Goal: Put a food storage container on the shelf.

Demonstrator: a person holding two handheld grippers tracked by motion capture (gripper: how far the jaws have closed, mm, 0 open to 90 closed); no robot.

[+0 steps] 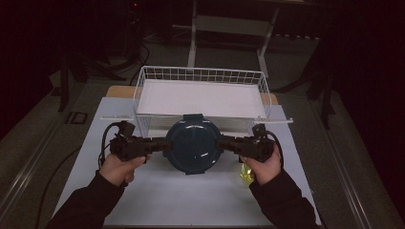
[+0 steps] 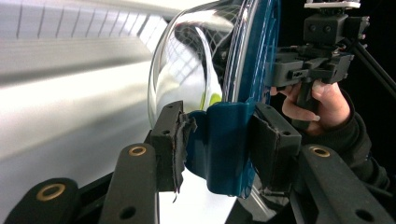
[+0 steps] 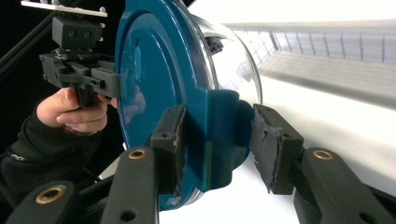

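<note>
Container: we hold the round blue-lidded glass container lifted just in front of the wire basket, above the white table
Left gripper: clamped on one lid tab
Right gripper: clamped on the opposite tab
Why: opposed grips keep it level, likely for placing it in the basket

The high view is dim: a pool of light falls on the white surface and the wire basket at centre, while the edges and upper part of the frame sink into near black. A small glare streak sits on the lid. In both gripper views the white background is blown out and soft with blur, the glass dome carries bright warped reflections, and the near claw pads look slightly out of focus.
</note>
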